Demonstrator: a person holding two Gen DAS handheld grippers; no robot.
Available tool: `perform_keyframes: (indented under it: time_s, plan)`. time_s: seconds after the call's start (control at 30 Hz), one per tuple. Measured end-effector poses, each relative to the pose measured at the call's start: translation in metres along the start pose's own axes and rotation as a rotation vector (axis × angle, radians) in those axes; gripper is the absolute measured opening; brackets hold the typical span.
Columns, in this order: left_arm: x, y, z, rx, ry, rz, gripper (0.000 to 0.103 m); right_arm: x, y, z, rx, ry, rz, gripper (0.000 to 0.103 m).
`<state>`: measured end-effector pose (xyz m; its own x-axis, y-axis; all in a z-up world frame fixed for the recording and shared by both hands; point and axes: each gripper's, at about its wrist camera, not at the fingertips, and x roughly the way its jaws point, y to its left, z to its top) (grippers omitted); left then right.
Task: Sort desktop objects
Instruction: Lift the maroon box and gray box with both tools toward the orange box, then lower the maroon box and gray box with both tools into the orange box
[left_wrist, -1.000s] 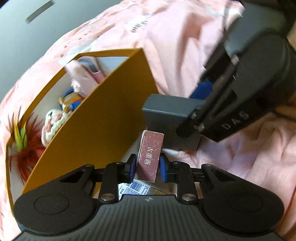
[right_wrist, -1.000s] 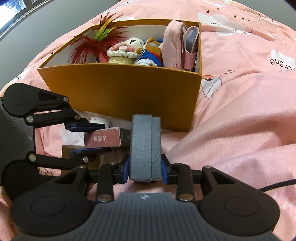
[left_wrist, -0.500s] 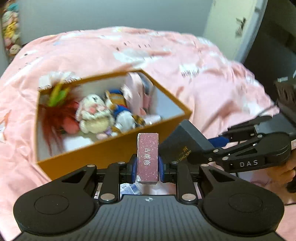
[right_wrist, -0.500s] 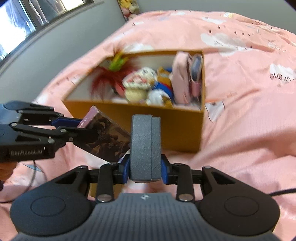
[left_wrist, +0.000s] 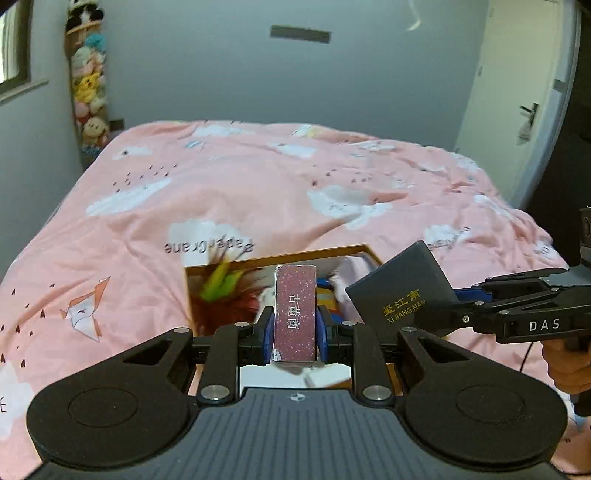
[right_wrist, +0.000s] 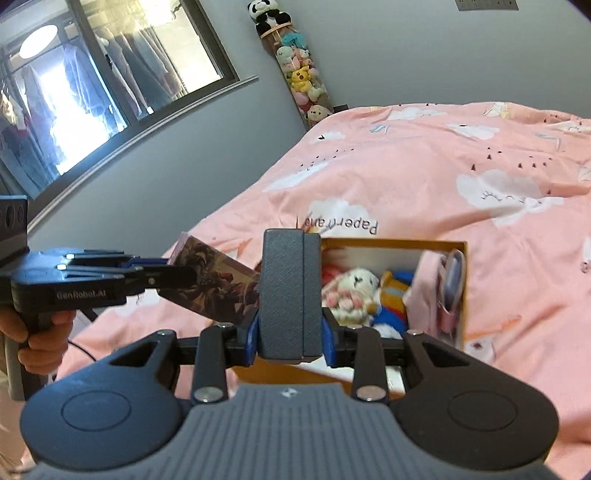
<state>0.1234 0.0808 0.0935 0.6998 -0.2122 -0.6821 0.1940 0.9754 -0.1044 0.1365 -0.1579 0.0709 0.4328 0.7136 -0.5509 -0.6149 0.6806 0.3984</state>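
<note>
Your left gripper (left_wrist: 294, 330) is clamped on a slim maroon speckled box (left_wrist: 295, 312) with white characters on its narrow face, held upright above the near edge of the orange box (right_wrist: 391, 244) on the pink bedspread (left_wrist: 229, 192). Your right gripper (right_wrist: 290, 332) is clamped on a dark grey textured case (right_wrist: 290, 291), gold lettering on its broad face, held upright over that same box, which holds plush toys (right_wrist: 351, 291).

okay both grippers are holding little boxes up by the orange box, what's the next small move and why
Probably carry the left gripper forward over the orange box and lower it. It is shut on the maroon box; the right gripper grips the grey box. The orange box already holds plush toys, with some bare floor nearer the camera.
</note>
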Motion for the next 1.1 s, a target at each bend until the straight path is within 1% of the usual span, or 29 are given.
perform_keyframes:
  time_s: [0.13,0.3,0.37,0.47,0.57,0.73,0.97,1.1]
  plan:
    - [0.03,0.017,0.0,-0.034,0.064,0.031,0.026,0.042,-0.005,0.013,0.028,0.054,0.007,0.035]
    - [0.066,0.034,-0.008,-0.053,0.163,0.056,0.026,0.101,-0.017,0.014,0.062,0.165,0.008,0.035]
    - [0.076,0.038,-0.01,-0.05,0.194,0.071,0.026,0.124,-0.021,0.014,0.078,0.216,0.007,0.035]
    - [0.084,0.038,-0.013,-0.018,0.228,0.11,0.026,0.15,-0.02,0.011,0.073,0.276,-0.006,0.035]
    - [0.091,0.037,-0.014,0.0,0.268,0.112,0.026,0.17,-0.02,0.007,0.083,0.321,-0.001,0.035]
    - [0.099,0.037,-0.019,0.02,0.344,0.119,0.026,0.185,-0.021,0.0,0.101,0.383,0.006,0.035]
    - [0.103,0.04,-0.021,0.039,0.448,0.117,0.026,0.192,-0.018,-0.01,0.127,0.456,0.041,0.035]
    - [0.106,0.04,-0.021,0.034,0.487,0.115,0.026,0.199,-0.013,-0.015,0.131,0.488,0.039,0.035]
